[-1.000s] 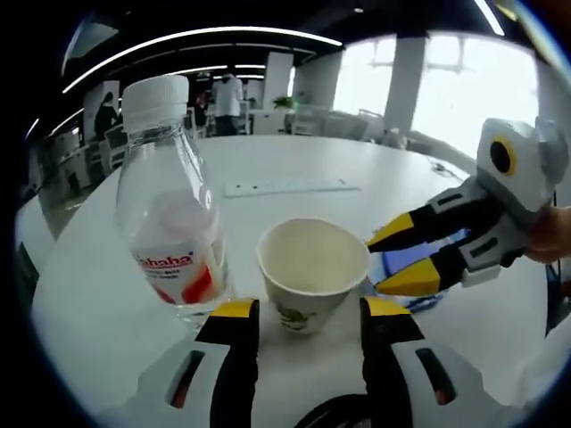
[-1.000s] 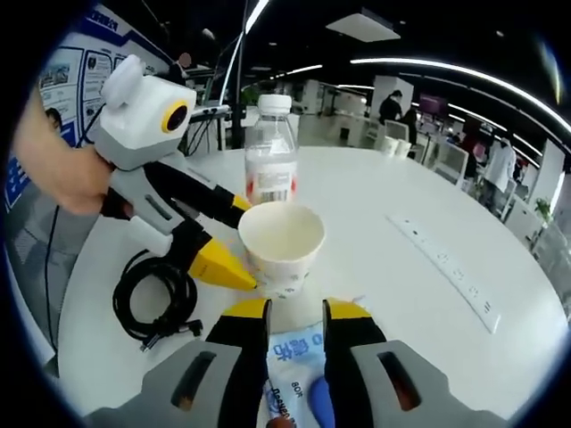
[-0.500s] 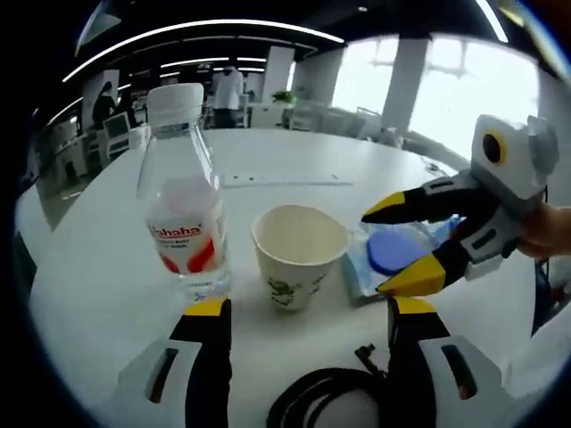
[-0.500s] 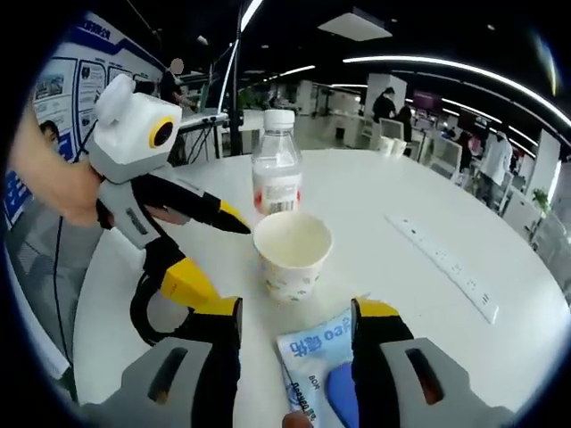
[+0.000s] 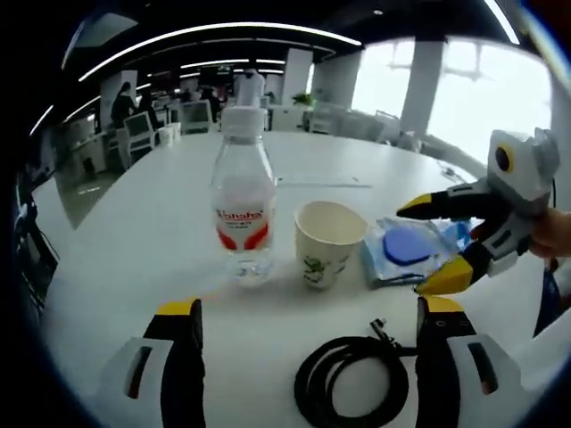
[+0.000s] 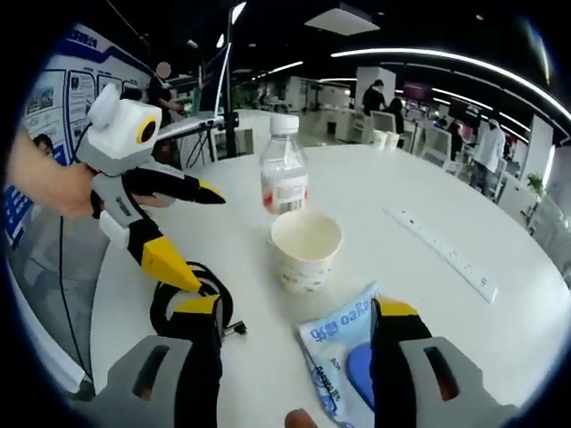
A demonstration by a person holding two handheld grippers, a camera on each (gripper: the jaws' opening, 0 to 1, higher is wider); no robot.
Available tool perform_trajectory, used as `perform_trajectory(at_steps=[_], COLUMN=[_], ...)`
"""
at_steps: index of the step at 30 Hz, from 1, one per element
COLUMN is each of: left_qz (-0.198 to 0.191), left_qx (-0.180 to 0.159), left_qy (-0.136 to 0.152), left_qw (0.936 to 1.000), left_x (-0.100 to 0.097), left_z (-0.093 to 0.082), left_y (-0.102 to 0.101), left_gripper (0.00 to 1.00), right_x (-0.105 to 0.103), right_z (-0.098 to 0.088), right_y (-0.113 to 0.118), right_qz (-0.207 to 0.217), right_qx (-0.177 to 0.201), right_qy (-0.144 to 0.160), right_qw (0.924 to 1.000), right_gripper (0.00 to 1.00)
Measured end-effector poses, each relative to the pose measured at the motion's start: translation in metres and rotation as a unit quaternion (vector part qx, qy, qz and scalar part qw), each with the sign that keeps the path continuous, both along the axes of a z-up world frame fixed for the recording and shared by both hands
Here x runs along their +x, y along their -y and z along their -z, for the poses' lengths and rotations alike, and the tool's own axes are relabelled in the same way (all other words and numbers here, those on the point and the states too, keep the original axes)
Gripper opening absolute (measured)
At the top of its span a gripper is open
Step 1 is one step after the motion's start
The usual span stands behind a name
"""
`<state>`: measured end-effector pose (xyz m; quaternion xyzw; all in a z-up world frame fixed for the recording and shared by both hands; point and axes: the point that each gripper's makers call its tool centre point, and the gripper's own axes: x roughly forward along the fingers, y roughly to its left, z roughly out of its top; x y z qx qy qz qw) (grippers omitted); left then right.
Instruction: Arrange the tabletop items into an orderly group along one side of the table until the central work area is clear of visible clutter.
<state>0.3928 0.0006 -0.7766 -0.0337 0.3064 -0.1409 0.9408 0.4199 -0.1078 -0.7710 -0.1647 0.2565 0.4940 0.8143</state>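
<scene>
On the round white table (image 5: 116, 241) four things stand in a short row near one edge. There is a clear plastic water bottle with a white cap and a red label (image 5: 244, 209), and just beside it an empty cream paper cup with a small green print (image 5: 328, 242). On the other side of the cup lies a flat blue and white plastic packet with a round blue lid (image 5: 409, 250), close to the cup but, I think, not touching it. In front of the cup, nearer to the person, lies a coiled black cable (image 5: 352, 388). Far across the table there is a long white power strip (image 6: 442, 251), well apart from the group.

The left gripper (image 5: 303, 323) has its yellow-tipped jaws spread wide and holds nothing; the cable lies between them in the left gripper view. The right gripper (image 6: 296, 316) is spread wide too and empty, with the packet near its one jaw. Each gripper shows in the other view, held above the table by a hand (image 6: 40, 178).

To my judgement the grouping step is almost done, and both grippers are free to choose a next thing. The cable looks the least tidy. The next move probably calls for one gripper to lower over the coil, pinch several loops together, and slide it beside the bottle without pushing the light cup over.
</scene>
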Motion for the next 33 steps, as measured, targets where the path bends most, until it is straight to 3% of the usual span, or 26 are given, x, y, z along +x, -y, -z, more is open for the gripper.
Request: perform_trajectory(at_steps=[14, 20, 33], left_qz=[0.009, 0.011, 0.000], left_qx=[0.020, 0.024, 0.027], left_qy=[0.007, 0.004, -0.033], left_qw=[0.9997, 0.9996, 0.9991], left_x=[-0.017, -0.021, -0.040], left_z=[-0.013, -0.011, 0.010], left_y=[-0.006, -0.009, -0.021], left_gripper=[0.96, 0.95, 0.91], right_x=[-0.016, -0.019, -0.041], right_z=[-0.013, -0.013, 0.013], right_y=[0.004, 0.003, -0.002], right_qz=[0.005, 0.007, 0.015], right_qx=[0.001, 0.003, 0.003], right_qy=[0.006, 0.003, -0.038], right_qw=[1.0000, 1.0000, 0.9991], right_gripper=[0.66, 0.65, 0.61])
